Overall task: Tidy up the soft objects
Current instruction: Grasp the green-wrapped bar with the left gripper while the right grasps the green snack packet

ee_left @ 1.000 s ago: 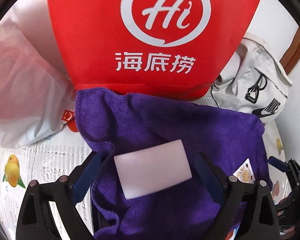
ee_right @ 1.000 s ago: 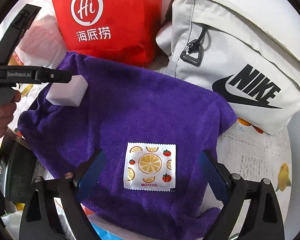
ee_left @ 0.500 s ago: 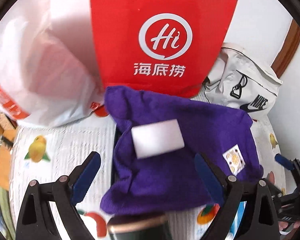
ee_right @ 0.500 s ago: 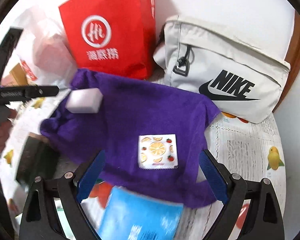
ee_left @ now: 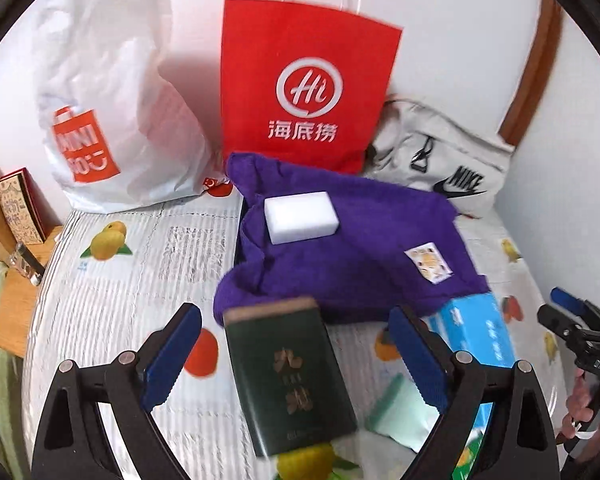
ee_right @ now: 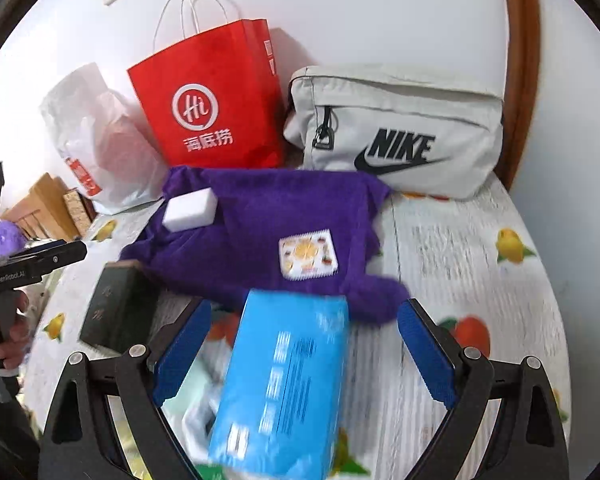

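Observation:
A purple towel (ee_left: 356,248) (ee_right: 260,224) lies spread on the fruit-print table cover. On its left part rests a white sponge block (ee_left: 300,218) (ee_right: 190,210), and a small fruit-print sachet (ee_left: 429,263) (ee_right: 308,255) lies further right. My left gripper (ee_left: 294,354) is open, well back from the towel, above a dark green tin (ee_left: 288,380). My right gripper (ee_right: 304,348) is open too, hovering over a blue tissue pack (ee_right: 284,384). Neither holds anything.
A red paper bag (ee_left: 304,88) (ee_right: 212,96), a white plastic bag (ee_left: 108,112) and a grey Nike pouch (ee_right: 396,136) stand against the wall behind the towel. A pale green packet (ee_left: 400,412) lies by the tin. A wooden shelf (ee_left: 12,216) is at the left.
Both grippers have pulled back and up from the towel, so the tin, tissue pack and whole bags have come into view. The sponge and sachet stay where they lay.

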